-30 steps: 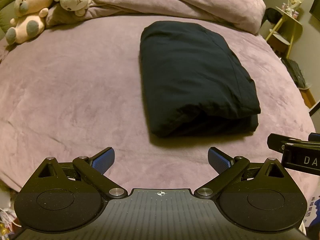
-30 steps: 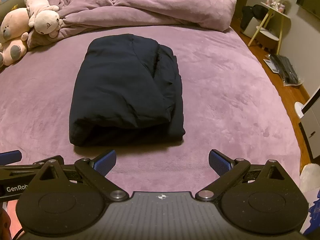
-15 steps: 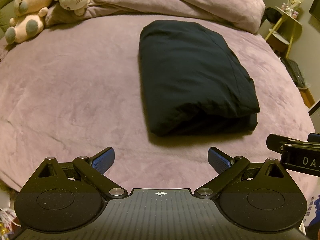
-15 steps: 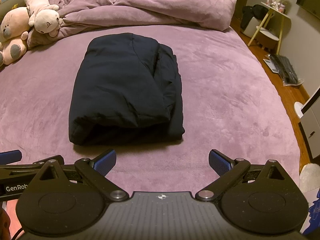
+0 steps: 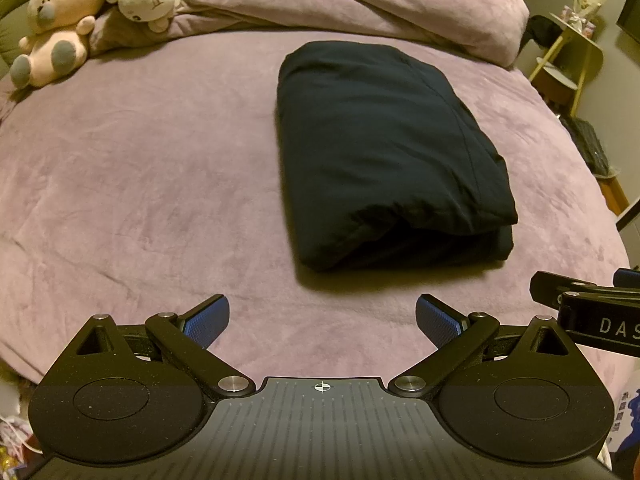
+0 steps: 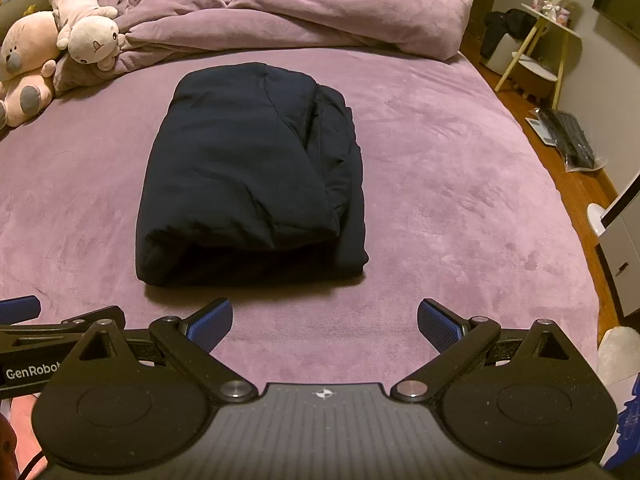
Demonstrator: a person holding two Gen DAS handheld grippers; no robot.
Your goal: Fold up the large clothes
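Note:
A dark navy garment (image 5: 384,152) lies folded into a thick rectangular bundle on the purple bed (image 5: 140,168); it also shows in the right wrist view (image 6: 248,172). My left gripper (image 5: 322,320) is open and empty, held back from the bundle's near edge. My right gripper (image 6: 325,322) is open and empty, also short of the near edge. The right gripper shows at the right edge of the left wrist view (image 5: 592,304), and the left gripper at the left edge of the right wrist view (image 6: 48,328).
A bunched purple duvet (image 6: 304,12) lies across the head of the bed. Two plush toys (image 5: 80,12) sit at the far left corner. A small side table (image 6: 540,44) and a dark bag (image 6: 568,140) on the wooden floor are to the right.
Both grippers stay open and nearly still; the views have shifted only very slightly. The folded garment has not moved.

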